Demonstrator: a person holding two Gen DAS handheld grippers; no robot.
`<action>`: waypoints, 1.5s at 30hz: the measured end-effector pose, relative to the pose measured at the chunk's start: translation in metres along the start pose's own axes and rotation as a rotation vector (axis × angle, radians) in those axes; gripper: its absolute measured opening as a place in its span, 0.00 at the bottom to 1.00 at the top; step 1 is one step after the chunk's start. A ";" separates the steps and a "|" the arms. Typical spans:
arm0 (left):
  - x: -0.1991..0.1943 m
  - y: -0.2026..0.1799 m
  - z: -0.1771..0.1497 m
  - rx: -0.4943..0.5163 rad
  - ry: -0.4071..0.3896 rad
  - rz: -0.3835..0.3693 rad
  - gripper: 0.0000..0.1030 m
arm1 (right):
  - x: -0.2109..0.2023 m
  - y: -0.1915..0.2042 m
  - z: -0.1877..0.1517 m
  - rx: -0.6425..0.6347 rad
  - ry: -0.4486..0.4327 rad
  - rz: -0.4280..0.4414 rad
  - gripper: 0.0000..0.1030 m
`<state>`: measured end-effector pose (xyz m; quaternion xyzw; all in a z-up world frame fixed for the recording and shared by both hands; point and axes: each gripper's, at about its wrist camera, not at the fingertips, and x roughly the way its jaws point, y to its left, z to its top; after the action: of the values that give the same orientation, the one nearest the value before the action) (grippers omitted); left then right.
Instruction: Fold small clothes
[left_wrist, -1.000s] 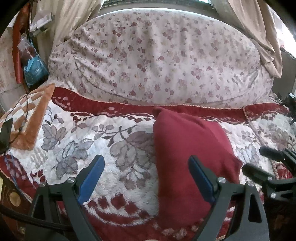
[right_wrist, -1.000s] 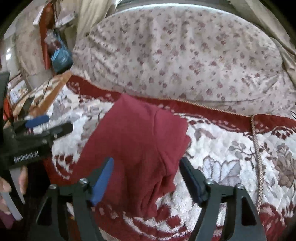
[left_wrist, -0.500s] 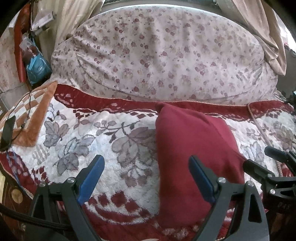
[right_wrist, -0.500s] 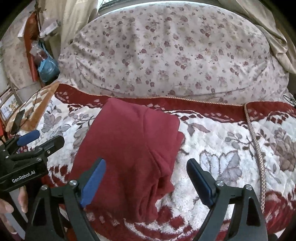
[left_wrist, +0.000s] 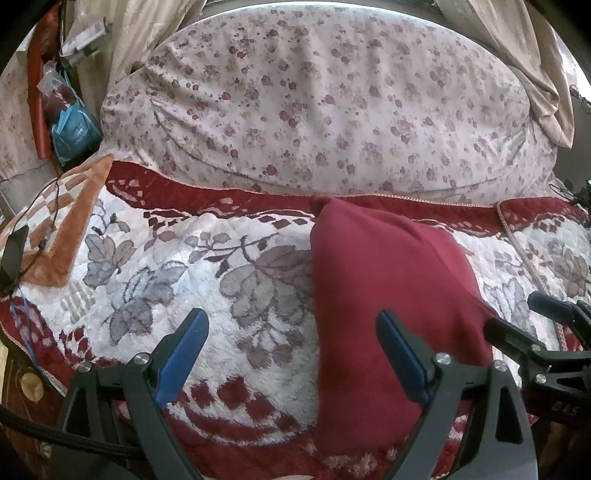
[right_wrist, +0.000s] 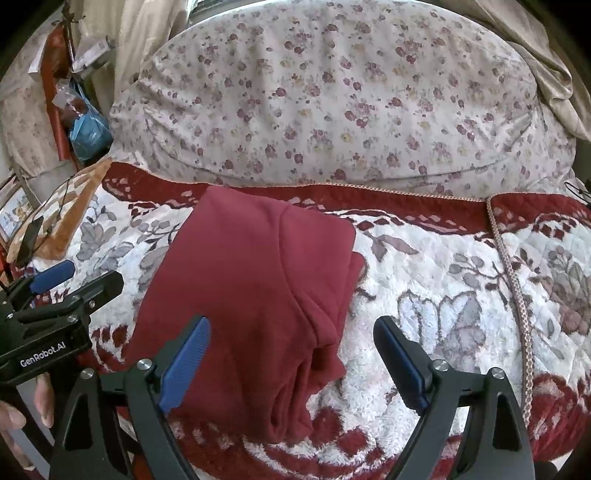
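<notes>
Since the earlier frame, the right gripper (right_wrist: 291, 354) has been spread wider and drawn back off the garment; the left gripper (left_wrist: 291, 350) is seen much as before.

Item 1: red garment (right_wrist: 255, 291). Folded into a rough rectangle, laid flat on the blanket near its far red border. A layered, bunched edge is shown at its near right corner.

Item 2: right gripper. Jaws are held wide apart, nothing clasped. Its blue left pad (right_wrist: 186, 363) is seen over the garment's near edge; whether cloth is touched cannot be told.

Item 3: left gripper. Jaws are spread wide, nothing grasped. It is held above the blanket just left of the garment, its right finger overlapping the cloth's edge in the left wrist view.

Item 4: blanket (left_wrist: 177, 280). Plush, white with grey leaves and red border.

Item 5: floral bedding (right_wrist: 343, 99). Piled behind the blanket.

Item 6: fingers (right_wrist: 22, 424). Seen beneath the left gripper's body.

Item 7: blue bag (left_wrist: 74, 129). Hung at far left.
</notes>
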<state>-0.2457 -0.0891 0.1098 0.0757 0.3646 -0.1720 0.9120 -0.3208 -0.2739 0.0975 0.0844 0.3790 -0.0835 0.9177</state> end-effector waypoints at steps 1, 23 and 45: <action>0.001 0.000 -0.001 -0.001 0.002 -0.002 0.88 | 0.001 0.000 0.000 -0.002 0.002 -0.001 0.90; 0.017 0.004 0.005 -0.011 0.026 -0.009 0.88 | 0.023 0.007 0.013 -0.018 0.035 -0.014 0.90; 0.033 0.002 0.008 0.007 0.044 -0.019 0.88 | 0.037 0.003 0.017 -0.009 0.063 -0.021 0.91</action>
<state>-0.2174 -0.0984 0.0930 0.0791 0.3848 -0.1801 0.9018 -0.2829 -0.2782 0.0830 0.0789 0.4088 -0.0889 0.9049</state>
